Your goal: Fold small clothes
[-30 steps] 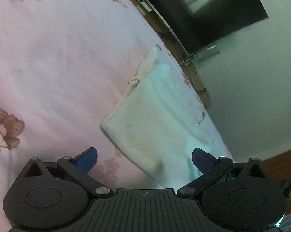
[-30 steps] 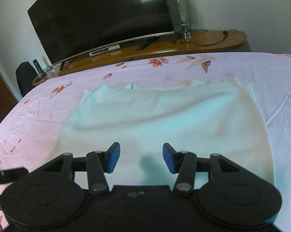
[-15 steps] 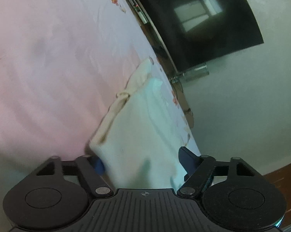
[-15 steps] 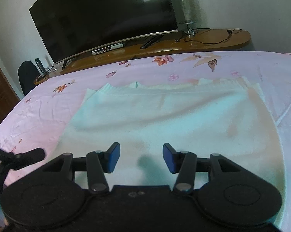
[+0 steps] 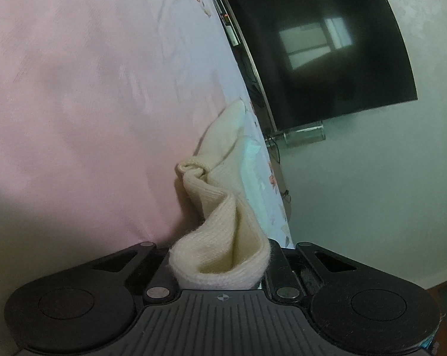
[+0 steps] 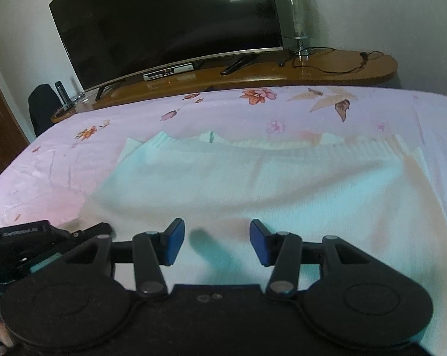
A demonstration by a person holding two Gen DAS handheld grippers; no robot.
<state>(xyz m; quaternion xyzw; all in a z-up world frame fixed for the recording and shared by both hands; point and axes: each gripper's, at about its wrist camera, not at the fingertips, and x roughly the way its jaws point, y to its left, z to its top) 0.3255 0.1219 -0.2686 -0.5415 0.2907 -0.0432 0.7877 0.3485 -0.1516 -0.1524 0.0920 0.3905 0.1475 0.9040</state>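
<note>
A cream knitted garment (image 6: 267, 190) lies spread flat on the pink floral bedsheet (image 6: 60, 172). In the left wrist view my left gripper (image 5: 220, 255) is shut on the garment's near left corner (image 5: 223, 237), which bunches up between the jaws; the blue pads are hidden by the cloth. My right gripper (image 6: 216, 241) is open and empty, hovering just above the garment's near edge. The left gripper also shows at the lower left of the right wrist view (image 6: 45, 237), at the garment's left corner.
A large dark TV (image 6: 170, 20) stands on a wooden shelf (image 6: 327, 71) beyond the bed's far edge, with a glass lamp (image 6: 296, 20) and cables. A dark chair (image 6: 42, 106) is at the far left. The wall (image 5: 371, 178) lies past the bed.
My left gripper moved in onto the garment's left corner and shut on it, bunching the cloth. My right gripper came slightly lower and closer to the near edge, still open.
</note>
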